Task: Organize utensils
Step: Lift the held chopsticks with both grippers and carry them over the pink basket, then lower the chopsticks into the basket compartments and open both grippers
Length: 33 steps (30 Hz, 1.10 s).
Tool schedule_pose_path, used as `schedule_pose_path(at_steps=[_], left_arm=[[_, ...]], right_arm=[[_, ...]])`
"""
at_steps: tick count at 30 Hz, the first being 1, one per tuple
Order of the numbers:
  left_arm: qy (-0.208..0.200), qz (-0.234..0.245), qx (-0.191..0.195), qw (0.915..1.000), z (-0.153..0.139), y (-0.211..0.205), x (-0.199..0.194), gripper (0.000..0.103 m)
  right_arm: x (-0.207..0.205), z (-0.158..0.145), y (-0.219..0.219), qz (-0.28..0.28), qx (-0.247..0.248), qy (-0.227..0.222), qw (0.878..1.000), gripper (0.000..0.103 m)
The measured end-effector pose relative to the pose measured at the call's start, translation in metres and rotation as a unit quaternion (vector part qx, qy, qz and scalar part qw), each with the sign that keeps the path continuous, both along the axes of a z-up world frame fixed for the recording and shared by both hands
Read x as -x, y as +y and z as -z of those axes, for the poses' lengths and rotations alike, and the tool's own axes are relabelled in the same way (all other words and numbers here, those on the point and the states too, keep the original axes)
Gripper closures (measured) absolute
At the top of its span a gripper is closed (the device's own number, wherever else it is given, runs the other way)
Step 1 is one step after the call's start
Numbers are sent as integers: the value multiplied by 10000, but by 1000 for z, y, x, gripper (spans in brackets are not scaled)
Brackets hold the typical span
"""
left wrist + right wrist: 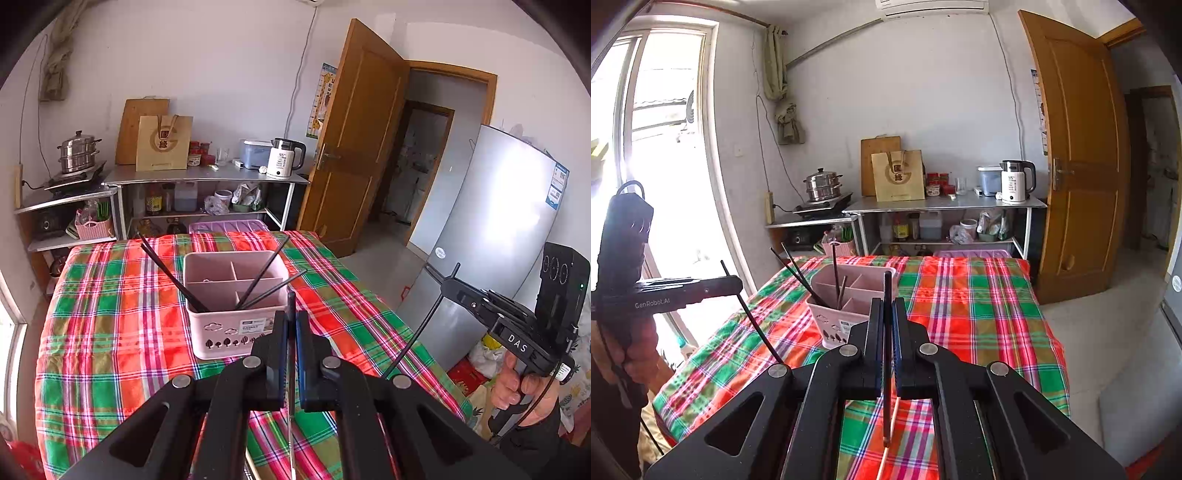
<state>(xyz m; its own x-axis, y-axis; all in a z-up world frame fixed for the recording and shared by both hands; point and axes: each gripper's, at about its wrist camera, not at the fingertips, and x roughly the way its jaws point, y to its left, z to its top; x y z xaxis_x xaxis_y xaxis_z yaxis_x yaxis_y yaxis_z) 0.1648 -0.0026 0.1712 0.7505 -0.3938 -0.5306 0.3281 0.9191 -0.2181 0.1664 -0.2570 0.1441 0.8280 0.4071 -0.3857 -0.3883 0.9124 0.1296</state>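
Note:
A pink divided utensil basket [236,325] stands on the plaid-covered table [110,332] and holds several dark chopsticks [173,277]. It also shows in the right wrist view [838,321]. My left gripper [291,321] is shut on a dark chopstick [291,369], held upright just in front of the basket. My right gripper [886,310] is shut on another dark chopstick [887,354], also near the basket. The right gripper shows in the left wrist view [448,278] with its chopstick [413,336] hanging down over the table's right edge. The left gripper shows in the right wrist view [733,282].
Metal shelves [207,177] behind the table carry a steamer pot [78,152], a paper bag, jars and a white kettle [284,157]. A wooden door [354,147] stands open at right, next to a silver fridge [491,236]. A window [665,147] is at left.

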Motion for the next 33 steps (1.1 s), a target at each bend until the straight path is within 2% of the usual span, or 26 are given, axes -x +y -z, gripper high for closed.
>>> schedule_pose_path(at_steps=[9, 22, 27, 33], left_arm=[[-173, -400, -90, 9990, -35, 30, -22, 99], [-563, -711, -59, 9959, -87, 58, -69, 99], [-582, -717, -15, 9957, -86, 63, -93, 99], [-473, -712, 57, 9963, -67, 67, -124, 99]], right_arm=[[-31, -18, 34, -397, -276, -99, 9988, 99], [-80, -67, 84, -689, -707, -581, 9934, 99], [-100, -69, 92, -670, -845, -612, 9923, 99], [-123, -63, 102, -592, -836, -613, 9929, 99]])
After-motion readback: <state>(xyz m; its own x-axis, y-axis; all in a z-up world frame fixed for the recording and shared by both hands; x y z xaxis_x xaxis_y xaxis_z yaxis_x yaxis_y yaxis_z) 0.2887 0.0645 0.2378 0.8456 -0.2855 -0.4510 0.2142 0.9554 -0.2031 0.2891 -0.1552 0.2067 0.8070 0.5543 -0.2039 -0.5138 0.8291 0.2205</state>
